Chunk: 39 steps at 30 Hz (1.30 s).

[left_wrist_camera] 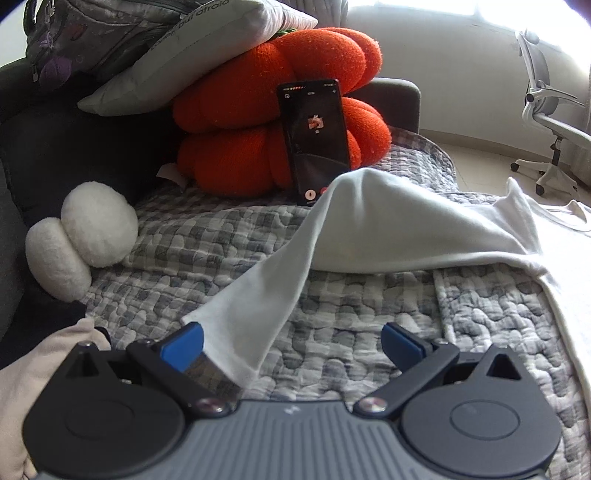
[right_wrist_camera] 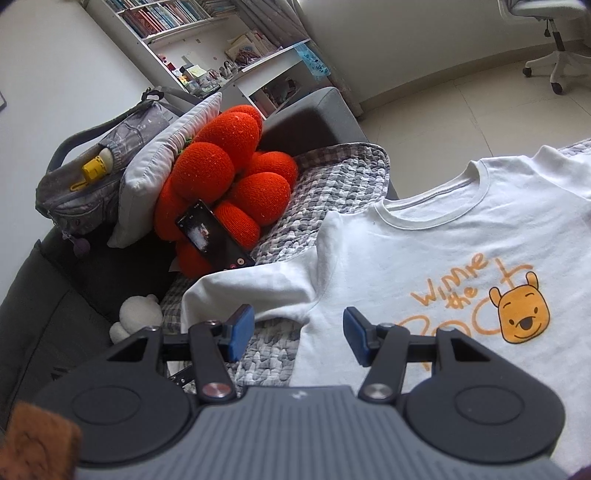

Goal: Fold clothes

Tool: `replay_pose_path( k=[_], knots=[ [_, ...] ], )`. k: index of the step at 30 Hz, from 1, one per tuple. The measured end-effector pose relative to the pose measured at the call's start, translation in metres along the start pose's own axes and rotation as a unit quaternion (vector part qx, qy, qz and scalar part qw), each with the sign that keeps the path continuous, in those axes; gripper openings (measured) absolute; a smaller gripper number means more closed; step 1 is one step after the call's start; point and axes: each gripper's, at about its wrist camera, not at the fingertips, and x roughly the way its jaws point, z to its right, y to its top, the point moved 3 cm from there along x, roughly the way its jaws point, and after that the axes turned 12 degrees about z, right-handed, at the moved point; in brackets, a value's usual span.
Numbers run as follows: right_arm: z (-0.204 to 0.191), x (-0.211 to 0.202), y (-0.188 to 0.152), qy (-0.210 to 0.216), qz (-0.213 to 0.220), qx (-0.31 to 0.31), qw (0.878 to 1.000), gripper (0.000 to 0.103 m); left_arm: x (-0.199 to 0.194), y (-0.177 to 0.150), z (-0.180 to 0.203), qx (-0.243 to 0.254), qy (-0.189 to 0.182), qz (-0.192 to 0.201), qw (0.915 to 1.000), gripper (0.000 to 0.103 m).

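— Two grippers up: is either one gripping?

— Neither, as I see it. My left gripper (left_wrist_camera: pixel 291 341) has its jaws spread wide, with the sleeve (left_wrist_camera: pixel 255 302) of the white T-shirt (right_wrist_camera: pixel 443 251) lying between them (touching a pad? I cannot tell). My right gripper (right_wrist_camera: pixel 299 334) is parted over the shirt's side edge, empty.

— And the shirt?

— Spread print-up on the checked quilt (left_wrist_camera: pixel 369 332), near the orange cushion (right_wrist_camera: pixel 221 173) and phone (left_wrist_camera: pixel 316 140).

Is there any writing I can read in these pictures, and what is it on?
"Winnie the Poo", orange letters partly hidden by the gripper: on the white T-shirt, beside a bear face.
Grey print cut off by the frame edge, not readable for certain: on the pillow.
Small status text, too tiny to read: on the phone.
Book spines on the shelf: too blurred.
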Motion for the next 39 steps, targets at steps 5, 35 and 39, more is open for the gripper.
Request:
replay_pose_path(
  k=[5,35,39],
  knots=[
    [0.002,0.035,-0.001,0.004,-0.002,-0.016,1.000,0.058,0.018,-0.011,-0.014,-0.007,0.033,-0.001,0.9994,0.102],
    [-0.012,0.143,-0.042,0.024,0.042,-0.048,0.998,0.059,0.029,-0.016,-0.043,0.042,0.022,0.080,0.9957,0.074],
    [-0.011,0.141,-0.038,0.026,0.046,-0.043,0.998,0.059,0.027,-0.004,-0.051,0.006,0.009,0.069,0.9976,0.035]
  ],
)
